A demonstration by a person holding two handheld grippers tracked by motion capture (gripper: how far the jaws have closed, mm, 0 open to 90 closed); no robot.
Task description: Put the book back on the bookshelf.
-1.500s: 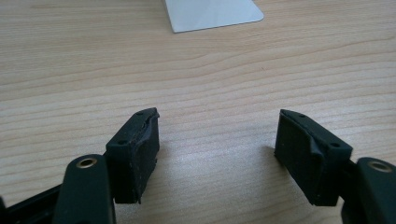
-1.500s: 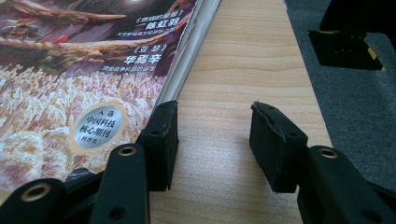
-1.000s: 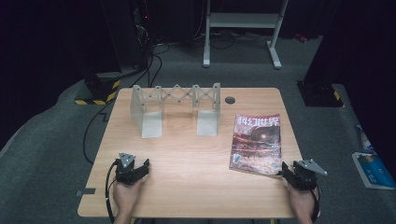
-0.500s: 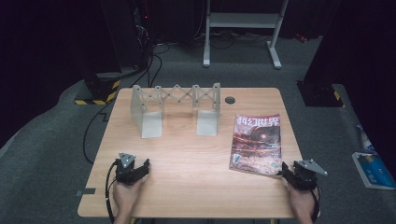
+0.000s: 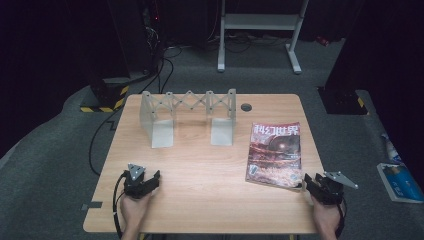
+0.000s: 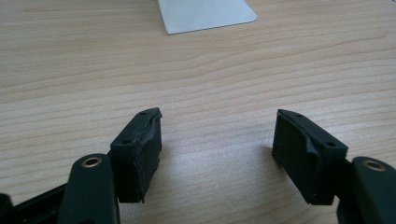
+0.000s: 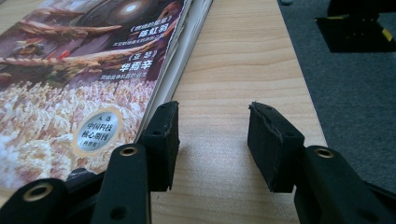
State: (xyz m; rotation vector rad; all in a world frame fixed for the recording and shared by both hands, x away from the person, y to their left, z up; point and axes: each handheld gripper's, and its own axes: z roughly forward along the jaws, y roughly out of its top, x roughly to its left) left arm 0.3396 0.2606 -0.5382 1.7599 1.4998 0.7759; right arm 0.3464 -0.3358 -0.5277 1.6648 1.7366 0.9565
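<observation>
Wooden table (image 5: 200, 200), seen from above. Magazine (image 5: 275, 154) lies flat at about 3 o'clock from the table centre, cover up, near the right edge. Grey folding rack (image 5: 189, 116) stands at 12 o'clock, well apart from both grippers.

Right gripper (image 5: 314, 181) sits at 4 o'clock, just beside the magazine's near right corner. In the right gripper view (image 7: 212, 140) its jaws stand apart with bare wood between them; they have just been closing a little, nothing between the pads. Left jaw is right next to the magazine's (image 7: 84, 88) page edge; contact unclear.

Left gripper (image 5: 145, 181) rests at 8 o'clock. Its own view (image 6: 217, 149) shows jaws wide apart, closing slightly, only tabletop between.
</observation>
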